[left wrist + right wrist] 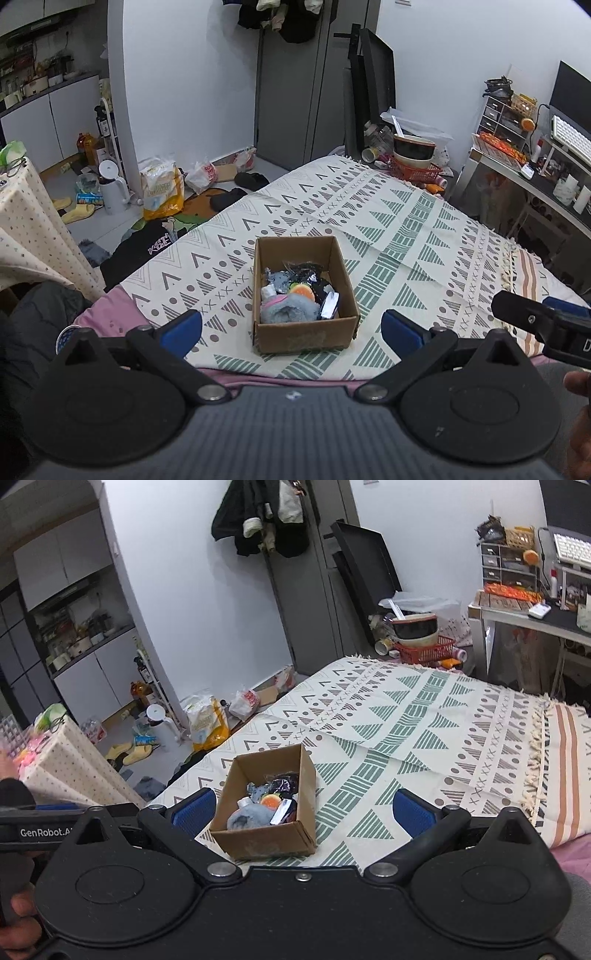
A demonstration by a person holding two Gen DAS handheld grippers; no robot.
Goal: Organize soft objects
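Observation:
A brown cardboard box [306,334] [266,840] stands on the patterned blanket near the bed's front edge. Inside lie several soft things: a grey fluffy item with pink trim [290,311] [248,816], an orange round piece [302,291] [271,799], dark fabric [304,271] [282,784] and a shiny silver packet [328,306] [282,812]. My left gripper [291,330] hovers just in front of the box, open, with nothing between its blue pads. My right gripper [304,808] is open too, empty, with the box between its left pad and centre. The right gripper's body shows at the left wrist view's right edge [543,325].
The patterned blanket [406,236] [424,716] covers the bed. A red basket with bowls [413,162] [421,642] stands past the far end. A desk with clutter [535,166] is at right. Bags, a white kettle [112,188] and slippers litter the floor at left.

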